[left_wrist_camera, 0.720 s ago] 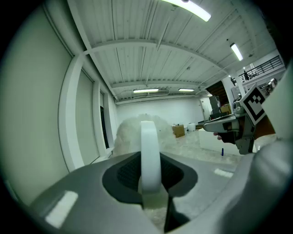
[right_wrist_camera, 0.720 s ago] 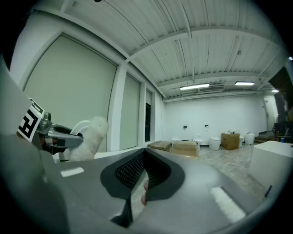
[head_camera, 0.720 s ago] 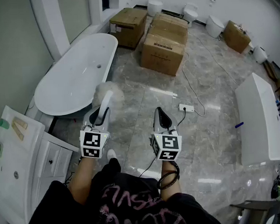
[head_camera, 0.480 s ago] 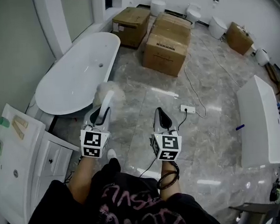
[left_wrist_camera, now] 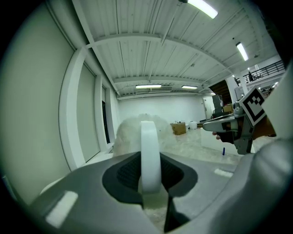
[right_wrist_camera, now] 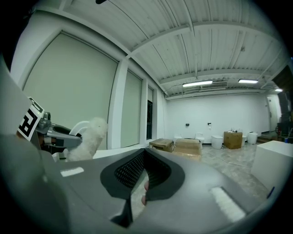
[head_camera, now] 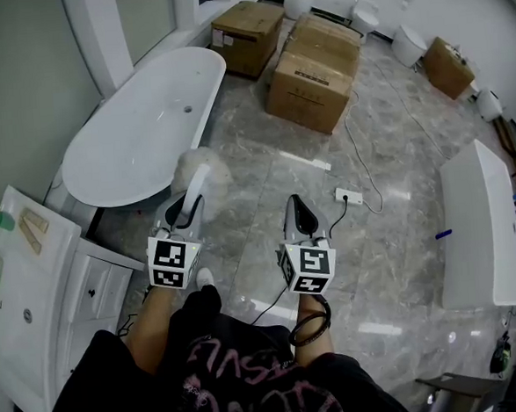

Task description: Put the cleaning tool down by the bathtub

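Observation:
The cleaning tool has a white curved handle (head_camera: 197, 187) and a fluffy white head (head_camera: 202, 166). My left gripper (head_camera: 186, 211) is shut on the handle, holding it over the marble floor just off the near end of the white bathtub (head_camera: 138, 130). In the left gripper view the handle (left_wrist_camera: 150, 155) stands upright between the jaws, with the fluffy head (left_wrist_camera: 130, 132) behind it. My right gripper (head_camera: 295, 209) hangs beside it to the right, shut with nothing in it. The right gripper view shows its jaws (right_wrist_camera: 142, 185) closed and the tool's head (right_wrist_camera: 91, 137) off to the left.
A white vanity cabinet (head_camera: 35, 295) stands at my left. Cardboard boxes (head_camera: 310, 74) and toilets sit beyond the tub. A power strip with its cable (head_camera: 348, 196) lies on the floor ahead, and a long white unit (head_camera: 479, 220) stands at the right.
Both grippers keep the same pose. The room has slid slightly in the head view, with the tub and boxes shifted a little up and right.

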`<action>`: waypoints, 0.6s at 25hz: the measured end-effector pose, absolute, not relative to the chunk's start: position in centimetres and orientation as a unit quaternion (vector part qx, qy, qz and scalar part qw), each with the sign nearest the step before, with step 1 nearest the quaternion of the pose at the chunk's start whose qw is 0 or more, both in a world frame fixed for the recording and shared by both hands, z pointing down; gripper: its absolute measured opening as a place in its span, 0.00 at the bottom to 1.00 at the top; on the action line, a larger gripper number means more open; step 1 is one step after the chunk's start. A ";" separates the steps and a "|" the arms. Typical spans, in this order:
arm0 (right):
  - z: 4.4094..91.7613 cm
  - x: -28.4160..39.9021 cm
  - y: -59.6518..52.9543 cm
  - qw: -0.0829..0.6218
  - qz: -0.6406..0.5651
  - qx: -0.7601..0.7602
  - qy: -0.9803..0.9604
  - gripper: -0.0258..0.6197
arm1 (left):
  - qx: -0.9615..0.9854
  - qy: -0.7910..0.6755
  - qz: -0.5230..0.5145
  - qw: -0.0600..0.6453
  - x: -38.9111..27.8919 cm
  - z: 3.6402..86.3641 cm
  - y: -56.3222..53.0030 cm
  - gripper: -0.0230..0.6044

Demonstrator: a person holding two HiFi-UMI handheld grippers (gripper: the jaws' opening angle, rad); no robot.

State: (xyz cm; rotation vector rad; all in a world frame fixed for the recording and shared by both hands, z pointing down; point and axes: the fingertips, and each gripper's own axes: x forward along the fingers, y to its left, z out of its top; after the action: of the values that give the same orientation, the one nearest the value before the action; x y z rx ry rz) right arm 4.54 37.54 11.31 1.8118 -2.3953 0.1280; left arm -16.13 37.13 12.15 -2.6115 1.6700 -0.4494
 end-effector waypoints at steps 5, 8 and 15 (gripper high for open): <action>12.3 4.0 35.4 0.081 0.044 0.599 -0.796 0.06 | -0.834 0.533 -0.144 -0.008 -16.5 13.2 35.0 0.17; 12.9 3.4 33.7 0.088 0.045 0.599 -0.795 0.06 | -0.836 0.530 -0.141 -0.014 -17.0 14.0 33.3 0.17; 12.6 1.4 29.2 0.095 0.049 0.605 -0.789 0.06 | -0.848 0.511 -0.142 -0.026 -18.0 14.5 28.8 0.17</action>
State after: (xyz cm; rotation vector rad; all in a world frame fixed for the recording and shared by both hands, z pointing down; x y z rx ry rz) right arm 1.38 29.21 12.63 1.7930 -2.3396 0.1461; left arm -18.01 28.76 14.47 -2.7084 1.6310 -0.4524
